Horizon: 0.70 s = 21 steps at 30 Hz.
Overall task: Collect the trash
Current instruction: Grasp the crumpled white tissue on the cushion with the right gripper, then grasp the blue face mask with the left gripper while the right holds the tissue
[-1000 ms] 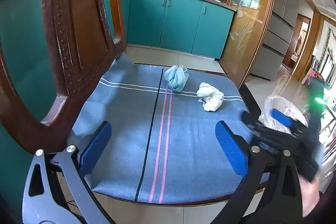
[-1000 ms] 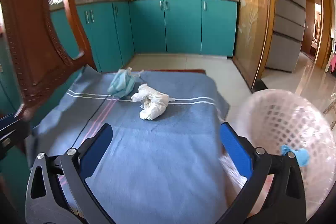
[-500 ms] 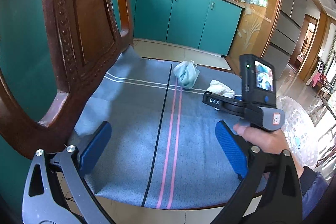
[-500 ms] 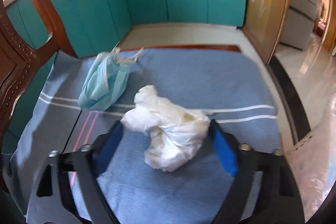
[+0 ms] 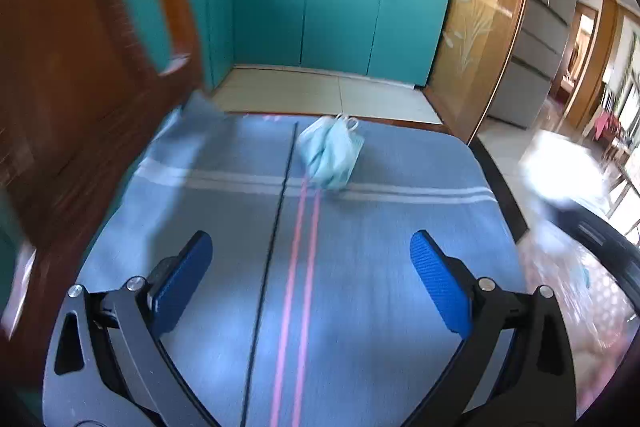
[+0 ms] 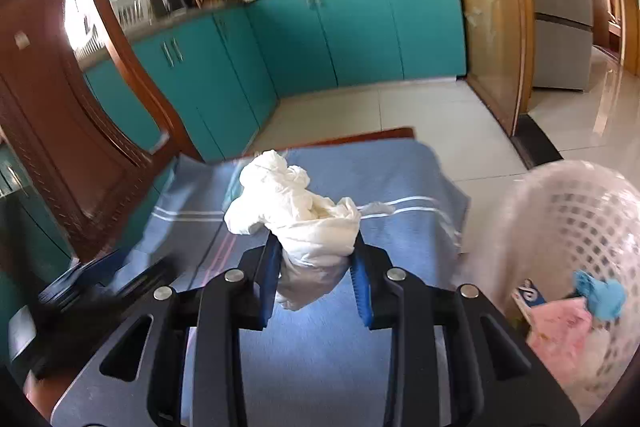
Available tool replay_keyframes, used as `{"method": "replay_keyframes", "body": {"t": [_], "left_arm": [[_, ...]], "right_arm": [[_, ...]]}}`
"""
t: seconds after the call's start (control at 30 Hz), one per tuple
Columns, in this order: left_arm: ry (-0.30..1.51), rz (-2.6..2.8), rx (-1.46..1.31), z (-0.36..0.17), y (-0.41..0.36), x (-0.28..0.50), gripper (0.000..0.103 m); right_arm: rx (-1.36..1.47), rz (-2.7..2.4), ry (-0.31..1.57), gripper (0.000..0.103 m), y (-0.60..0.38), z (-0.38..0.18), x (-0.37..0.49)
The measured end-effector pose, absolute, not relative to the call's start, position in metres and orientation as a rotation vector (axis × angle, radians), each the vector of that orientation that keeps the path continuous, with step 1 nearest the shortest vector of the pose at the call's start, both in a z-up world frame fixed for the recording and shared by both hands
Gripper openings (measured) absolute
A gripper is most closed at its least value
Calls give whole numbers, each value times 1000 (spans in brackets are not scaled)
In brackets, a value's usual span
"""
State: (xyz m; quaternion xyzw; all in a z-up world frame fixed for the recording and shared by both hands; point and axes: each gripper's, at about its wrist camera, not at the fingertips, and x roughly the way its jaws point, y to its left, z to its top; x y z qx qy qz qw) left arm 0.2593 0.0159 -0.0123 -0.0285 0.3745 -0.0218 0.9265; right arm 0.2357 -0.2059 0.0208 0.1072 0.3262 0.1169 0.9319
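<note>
Kitchen setting, teal cabinets along far wall, pale tile floor between them and table. Blue striped cloth over table, wood edge showing at far side only. Dark wooden chair back pushed up at cloth's left edge, blurred in left view, crowding that side. Glass-panel door frame and grey fridge off to the right, open floor past them.

Left gripper low over near half of cloth, blue pads spread wide, nothing between. Bare cloth ahead up to mask, lying crumpled near far edge on the black and pink stripes, well apart from pads.

Right gripper pinched on tissue wad, pads pressing both sides of wad's lower part, upper part bulging out above fingers. Wad seemingly lifted off cloth, can't confirm from this angle. Mask hidden behind wad in right view.

White lattice basket just off cloth's right edge, beside right gripper, rim open toward camera. Pink wrapper and blue scrap already inside. Same basket only a blurred smear at right border of left view.
</note>
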Motion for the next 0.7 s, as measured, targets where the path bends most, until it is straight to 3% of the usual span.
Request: {"method": "replay_keyframes", "body": {"t": [0.27, 0.3, 0.33, 0.37, 0.4, 0.47, 0.7], "left_arm": [[873, -41, 44, -50, -24, 368, 97], [888, -43, 42, -54, -23, 374, 80], [919, -59, 19, -60, -20, 379, 41], [948, -66, -10, -62, -14, 380, 25], [952, -66, -32, -62, -10, 377, 19], [919, -83, -40, -53, -1, 361, 11], [722, -149, -27, 11, 20, 232, 11]], "right_arm": [[229, 253, 673, 32, -223, 26, 228], [234, 259, 676, 32, -224, 26, 229], [235, 264, 676, 32, -224, 26, 230], [232, 271, 677, 32, -222, 26, 230], [230, 277, 677, 32, -222, 27, 230], [227, 287, 670, 32, -222, 28, 229], [209, 320, 655, 32, -213, 32, 223]]}}
